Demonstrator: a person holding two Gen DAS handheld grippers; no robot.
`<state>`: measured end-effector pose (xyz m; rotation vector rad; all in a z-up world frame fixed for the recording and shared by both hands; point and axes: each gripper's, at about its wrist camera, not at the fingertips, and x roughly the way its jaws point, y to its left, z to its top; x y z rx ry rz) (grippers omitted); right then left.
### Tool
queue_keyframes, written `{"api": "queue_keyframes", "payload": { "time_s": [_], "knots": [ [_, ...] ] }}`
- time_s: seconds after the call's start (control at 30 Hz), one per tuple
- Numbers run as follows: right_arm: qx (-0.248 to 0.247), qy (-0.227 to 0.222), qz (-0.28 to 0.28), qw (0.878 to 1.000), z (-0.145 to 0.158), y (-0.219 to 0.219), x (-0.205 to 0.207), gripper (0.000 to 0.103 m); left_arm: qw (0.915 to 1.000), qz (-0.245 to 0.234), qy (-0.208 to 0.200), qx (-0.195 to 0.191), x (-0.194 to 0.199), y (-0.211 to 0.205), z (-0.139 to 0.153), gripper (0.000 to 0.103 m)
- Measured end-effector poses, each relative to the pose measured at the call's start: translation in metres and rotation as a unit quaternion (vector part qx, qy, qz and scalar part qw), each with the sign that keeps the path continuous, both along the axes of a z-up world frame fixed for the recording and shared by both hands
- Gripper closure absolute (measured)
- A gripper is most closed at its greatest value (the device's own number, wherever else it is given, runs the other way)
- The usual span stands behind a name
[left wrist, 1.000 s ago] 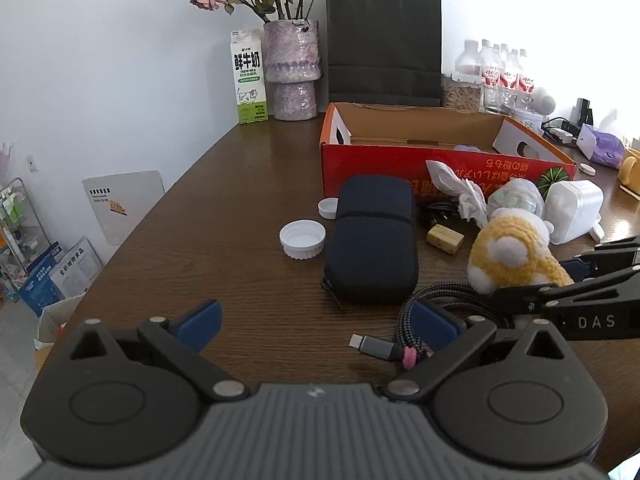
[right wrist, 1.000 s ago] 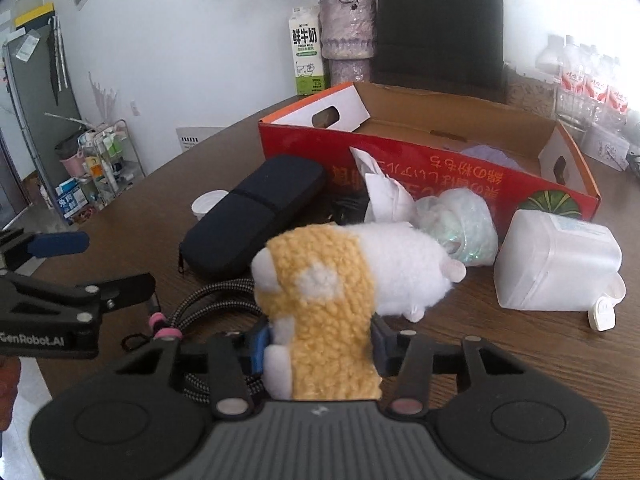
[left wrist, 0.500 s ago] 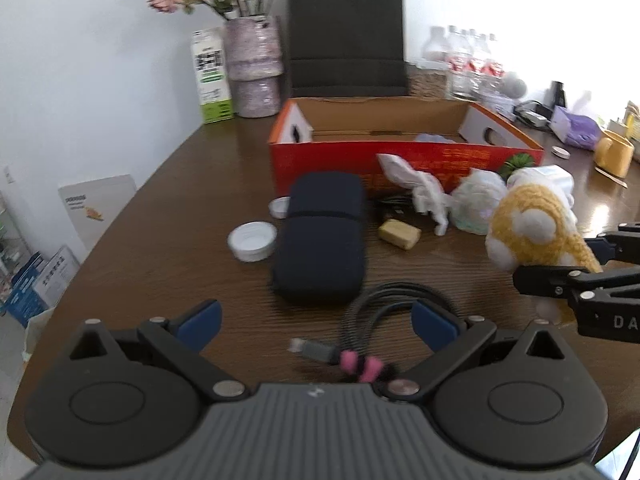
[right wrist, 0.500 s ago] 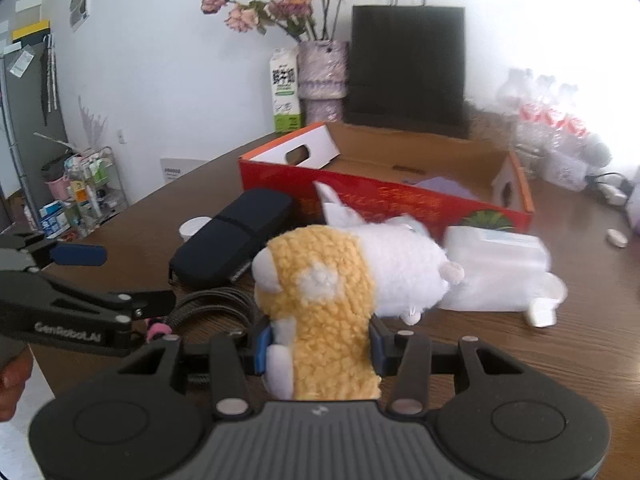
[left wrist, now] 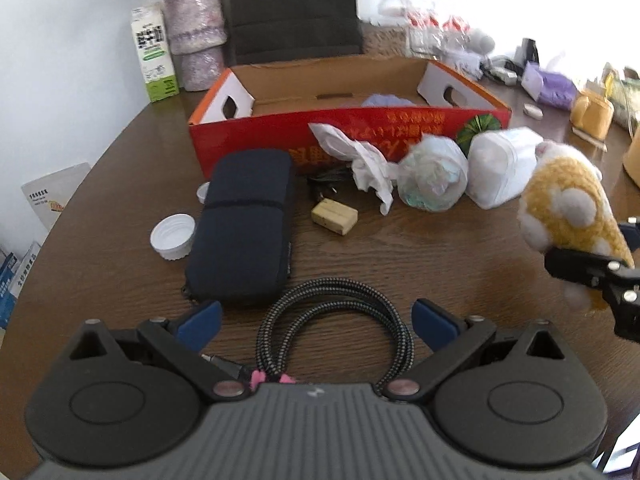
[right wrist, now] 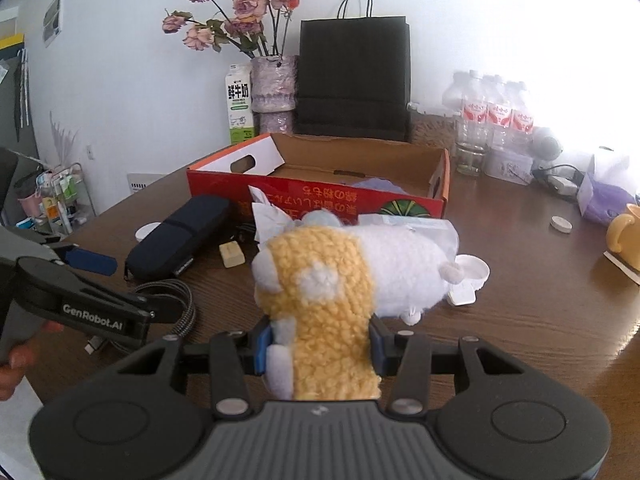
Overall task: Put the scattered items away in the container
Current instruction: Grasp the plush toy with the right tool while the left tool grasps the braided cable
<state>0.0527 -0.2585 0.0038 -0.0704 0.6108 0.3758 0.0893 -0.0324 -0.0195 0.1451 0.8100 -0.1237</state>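
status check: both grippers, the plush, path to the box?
Right gripper shut on plush toy, lifted off table. Left gripper open over braided cable, empty. Red box ahead, open; crumpled paper and white jug along its front wall.

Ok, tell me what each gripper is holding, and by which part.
Right gripper: the yellow-and-white plush toy, clamped across its yellow end. Left gripper: open, holding nothing.

Right claw (right wrist: 320, 346) clamps the yellow-and-white plush toy (right wrist: 340, 276) between its pads, lifted above the table (right wrist: 540, 320); the red cardboard box (right wrist: 320, 188) sits ahead, the braided cable (right wrist: 176, 300) lies to its left.
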Motion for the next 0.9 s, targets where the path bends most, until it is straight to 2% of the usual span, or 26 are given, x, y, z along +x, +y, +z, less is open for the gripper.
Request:
{"api": "queue_keyframes", "payload": {
  "time_s": [0.13,0.4,0.57,0.63,0.73,0.9],
  "knots": [
    [0.006,0.002,-0.001,1.0,-0.003,-0.002,0.003,0.058,0.9995,-0.01,0.023,0.018,0.004,-0.005,-0.007,0.0],
    [0.011,0.009,0.002,1.0,-0.009,-0.001,0.005,0.058,0.9981,-0.01,0.06,0.009,0.014,-0.004,-0.016,0.0],
    [0.007,0.011,0.002,1.0,-0.012,0.0,0.006,0.058,0.9979,0.006,0.06,-0.024,0.015,0.003,-0.02,0.0],
    [0.007,0.012,0.004,1.0,-0.013,0.001,0.006,0.058,0.9982,0.012,0.052,-0.026,0.013,0.003,-0.02,0.001],
    [0.006,0.012,0.004,1.0,-0.013,0.003,0.005,0.058,0.9986,0.016,0.041,-0.028,0.009,0.001,-0.018,0.011],
    [0.005,0.011,0.008,1.0,-0.012,0.007,0.003,0.058,0.9987,0.023,0.034,-0.031,0.006,0.0,-0.018,0.012]
  ]
}}
